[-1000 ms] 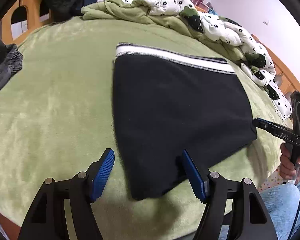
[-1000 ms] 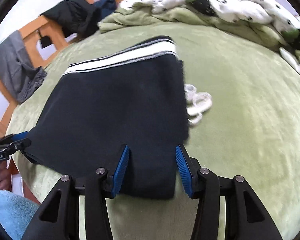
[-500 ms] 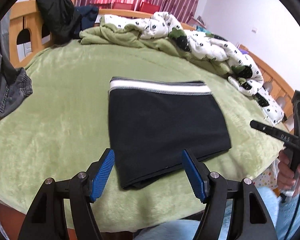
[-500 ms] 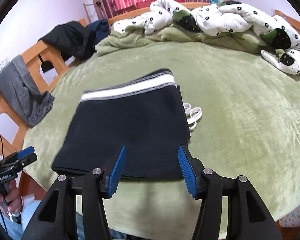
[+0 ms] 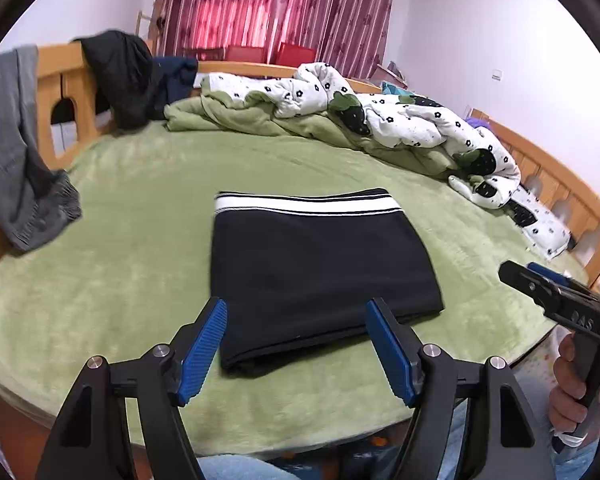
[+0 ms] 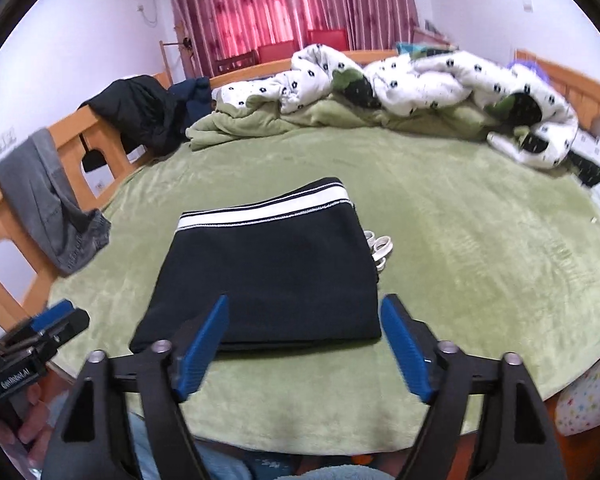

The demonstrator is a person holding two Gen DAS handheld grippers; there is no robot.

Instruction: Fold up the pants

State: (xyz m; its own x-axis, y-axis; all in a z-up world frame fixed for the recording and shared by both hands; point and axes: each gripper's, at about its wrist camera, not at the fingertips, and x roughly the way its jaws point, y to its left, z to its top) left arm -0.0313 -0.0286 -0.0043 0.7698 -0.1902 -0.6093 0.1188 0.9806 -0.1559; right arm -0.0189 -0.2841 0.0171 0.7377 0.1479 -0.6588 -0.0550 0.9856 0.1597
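The black pants (image 5: 316, 272) lie folded into a flat rectangle on the green bed cover (image 5: 132, 256), white-striped waistband at the far edge. They also show in the right wrist view (image 6: 276, 276), with a white drawstring (image 6: 380, 250) sticking out at their right side. My left gripper (image 5: 300, 344) is open and empty, held above the bed's near edge in front of the pants. My right gripper (image 6: 304, 344) is open and empty, also in front of the pants' near edge. Each gripper appears in the other's view: the right (image 5: 540, 280), the left (image 6: 56, 320).
A rumpled white flowered quilt and green blanket (image 5: 364, 120) lie along the far side of the bed. Grey trousers (image 5: 16, 168) and a dark jacket (image 5: 120, 76) hang on the wooden bed frame (image 5: 60, 92) at left. The wooden rail (image 5: 560, 184) runs at right.
Both grippers have pulled back and up from the pants, which now lie flat and released. The right gripper's jaws have opened wider.
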